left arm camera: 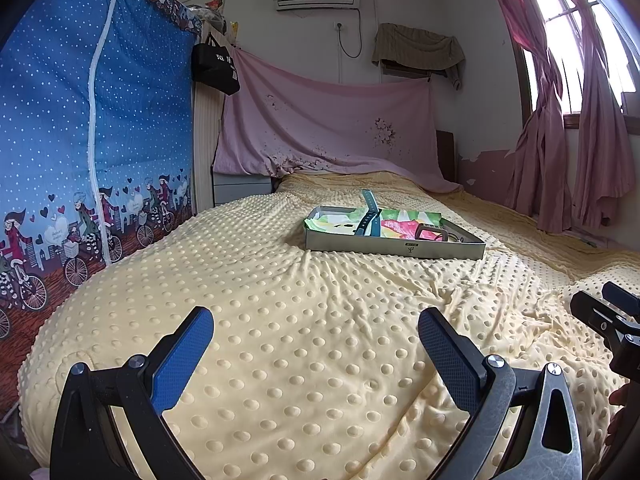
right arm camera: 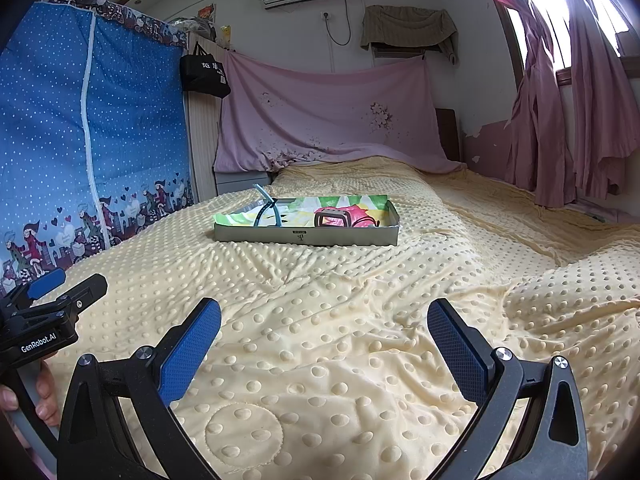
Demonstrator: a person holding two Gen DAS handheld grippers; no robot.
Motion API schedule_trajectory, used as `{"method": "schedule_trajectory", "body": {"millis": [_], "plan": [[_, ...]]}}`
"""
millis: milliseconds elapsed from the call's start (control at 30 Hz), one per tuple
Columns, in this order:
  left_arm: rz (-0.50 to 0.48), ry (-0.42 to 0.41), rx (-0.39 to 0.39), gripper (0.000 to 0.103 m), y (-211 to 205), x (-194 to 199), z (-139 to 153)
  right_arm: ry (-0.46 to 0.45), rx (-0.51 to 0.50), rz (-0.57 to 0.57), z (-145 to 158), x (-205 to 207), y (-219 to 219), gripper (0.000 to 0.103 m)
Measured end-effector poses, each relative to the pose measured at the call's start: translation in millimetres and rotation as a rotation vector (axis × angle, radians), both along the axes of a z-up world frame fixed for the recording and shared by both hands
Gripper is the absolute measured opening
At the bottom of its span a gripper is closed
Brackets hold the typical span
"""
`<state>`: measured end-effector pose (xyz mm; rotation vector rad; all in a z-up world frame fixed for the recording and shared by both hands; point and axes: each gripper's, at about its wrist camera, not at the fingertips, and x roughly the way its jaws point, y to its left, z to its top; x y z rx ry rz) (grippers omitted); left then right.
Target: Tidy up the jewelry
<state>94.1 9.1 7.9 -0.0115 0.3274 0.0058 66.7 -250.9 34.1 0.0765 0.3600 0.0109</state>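
Observation:
A shallow grey tray (left arm camera: 394, 247) (right arm camera: 306, 237) lined with colourful paper lies on the yellow dotted bedspread, far ahead of both grippers. In it, a teal wristband (left arm camera: 370, 218) (right arm camera: 266, 210) stands at the left and a brown-strapped watch (left arm camera: 431, 233) (right arm camera: 332, 218) lies at the right. My left gripper (left arm camera: 316, 338) is open and empty, low over the bedspread. My right gripper (right arm camera: 324, 334) is open and empty too, beside it. Each gripper shows at the edge of the other's view: the right one (left arm camera: 608, 320) and the left one (right arm camera: 52, 304).
A blue fabric wardrobe (left arm camera: 80, 140) stands along the bed's left side. A pink sheet (left arm camera: 328, 128) hangs at the headboard. Pink curtains (left arm camera: 568, 152) hang at the window on the right. The bedspread (left arm camera: 320, 340) is wrinkled and bulges at the right (right arm camera: 580, 300).

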Motion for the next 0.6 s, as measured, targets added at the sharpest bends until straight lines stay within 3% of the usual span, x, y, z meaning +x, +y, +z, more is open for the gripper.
{"method": "schedule_trajectory", "body": {"millis": [600], "plan": [[-0.001,-0.003,0.003,0.103,-0.2,0.1,1.8,0.0,0.0,0.0,0.1,0.0,0.0,0.102]]}}
